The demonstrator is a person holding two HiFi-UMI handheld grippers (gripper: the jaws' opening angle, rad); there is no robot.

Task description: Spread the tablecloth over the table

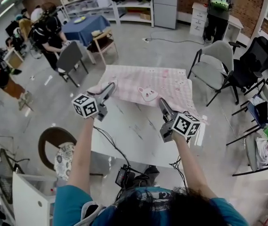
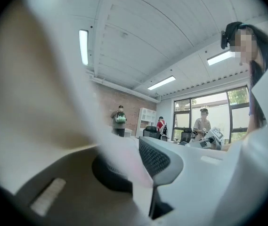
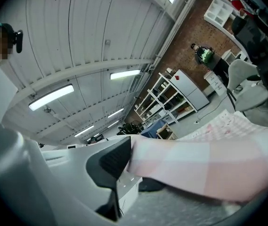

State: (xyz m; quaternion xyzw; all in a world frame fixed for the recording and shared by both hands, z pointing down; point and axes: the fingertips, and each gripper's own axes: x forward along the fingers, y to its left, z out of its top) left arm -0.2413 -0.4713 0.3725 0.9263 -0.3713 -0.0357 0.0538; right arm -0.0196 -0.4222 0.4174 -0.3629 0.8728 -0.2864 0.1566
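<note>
A pink checked tablecloth [image 1: 148, 81] covers the far half of the white marble table [image 1: 134, 135]; the near half is bare. My left gripper [image 1: 109, 89] is shut on the cloth's near left corner. My right gripper [image 1: 162, 102] grips the cloth's near edge further right. In the left gripper view the blurred pale cloth [image 2: 124, 164] runs between the jaws of the gripper [image 2: 126, 173], past the dark meshed pad [image 2: 155, 159]. In the right gripper view the pink cloth [image 3: 199, 166] stretches away from the gripper [image 3: 136, 168], pressed against the dark pad [image 3: 115, 159]; the other jaw is hidden behind it.
Grey chairs [image 1: 214, 65] and a black chair [image 1: 254, 60] stand right of the table, a grey chair [image 1: 70, 55] to its far left. A round stool [image 1: 53, 145] sits near left. A person [image 1: 217, 8] stands at the back. Cables and a device [image 1: 126, 175] hang at the near edge.
</note>
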